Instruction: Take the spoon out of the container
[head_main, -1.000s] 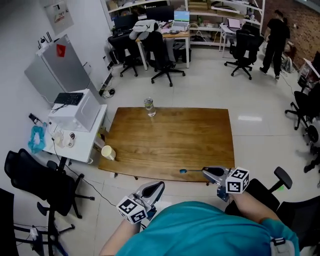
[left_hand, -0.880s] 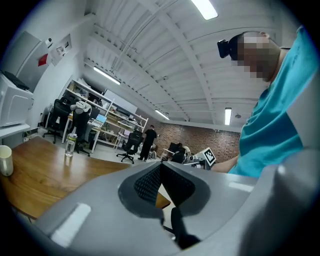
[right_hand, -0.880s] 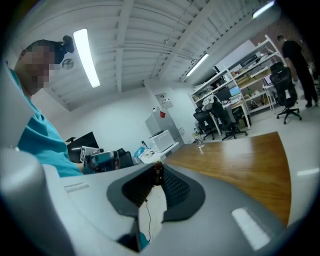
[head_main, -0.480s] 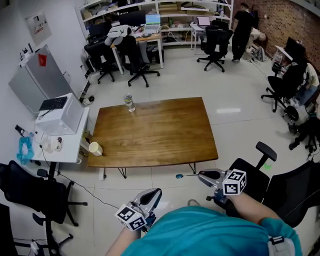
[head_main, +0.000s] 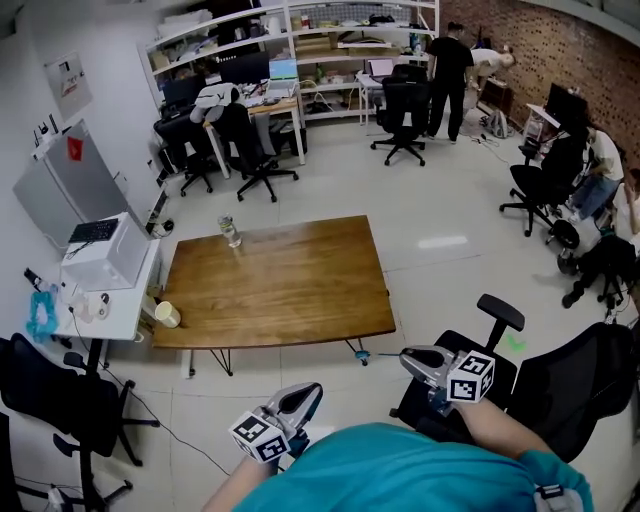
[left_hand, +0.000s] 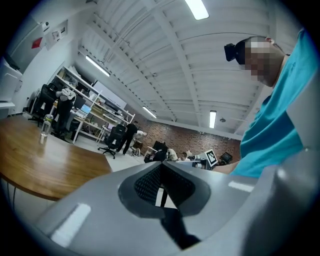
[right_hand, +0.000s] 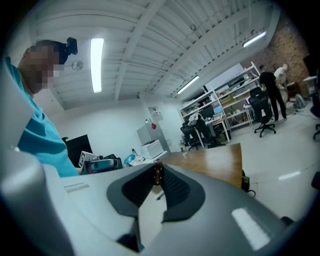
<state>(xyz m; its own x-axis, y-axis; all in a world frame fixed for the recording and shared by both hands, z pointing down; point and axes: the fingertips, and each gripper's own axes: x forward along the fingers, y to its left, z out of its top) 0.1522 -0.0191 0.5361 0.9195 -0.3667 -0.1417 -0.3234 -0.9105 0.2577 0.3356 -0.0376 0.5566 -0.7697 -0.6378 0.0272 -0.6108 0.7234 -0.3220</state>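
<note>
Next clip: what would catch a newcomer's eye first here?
The big wooden table stands alone on the office floor, with a glass jar at its far left corner. Nearer, the right gripper holds a blue-tipped spoon just past the table's near edge; the left gripper is shut, empty.

The spoon (head_main: 366, 354) is a mere sliver (bowl too small to tell), handle hidden inside the right gripper (head_main: 406, 354).
</note>
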